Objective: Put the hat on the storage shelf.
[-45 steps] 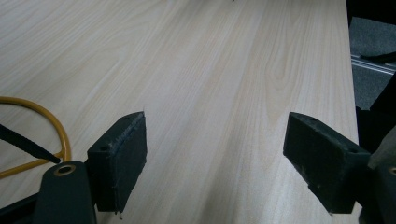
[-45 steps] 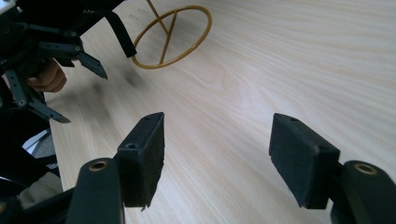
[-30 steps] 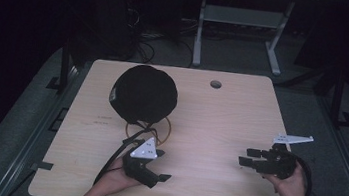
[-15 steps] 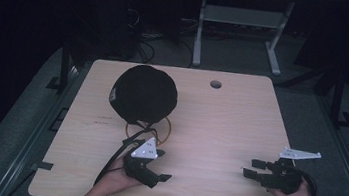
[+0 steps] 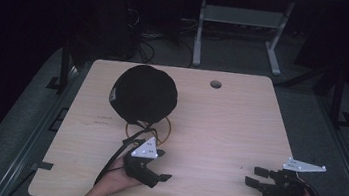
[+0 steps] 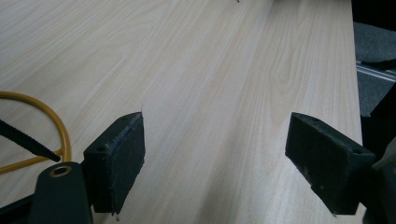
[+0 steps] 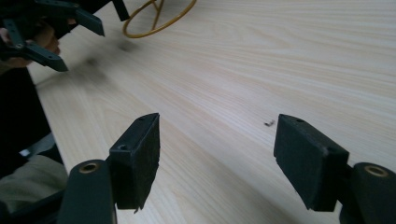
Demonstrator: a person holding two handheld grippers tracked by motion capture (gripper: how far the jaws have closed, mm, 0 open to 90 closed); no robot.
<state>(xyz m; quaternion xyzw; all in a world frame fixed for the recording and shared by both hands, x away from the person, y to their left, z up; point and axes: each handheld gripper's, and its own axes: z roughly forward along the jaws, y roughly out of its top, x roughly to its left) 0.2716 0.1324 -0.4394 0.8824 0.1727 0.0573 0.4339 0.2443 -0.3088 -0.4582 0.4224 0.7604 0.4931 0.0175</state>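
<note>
The table (image 5: 219, 128) is mostly bare. A black dome-shaped object (image 5: 144, 93) sits at its ten o'clock. My left gripper (image 5: 158, 175) and right gripper (image 5: 255, 176) both gape, released, holding nothing. I'd approach low, squarely.

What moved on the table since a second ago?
The right hand-held gripper slid toward the person's edge of the table and a little to the right, staying open and empty. Nothing was taken hold of or let go. The left hand-held gripper, the black round thing and the yellow ring stayed put.
</note>
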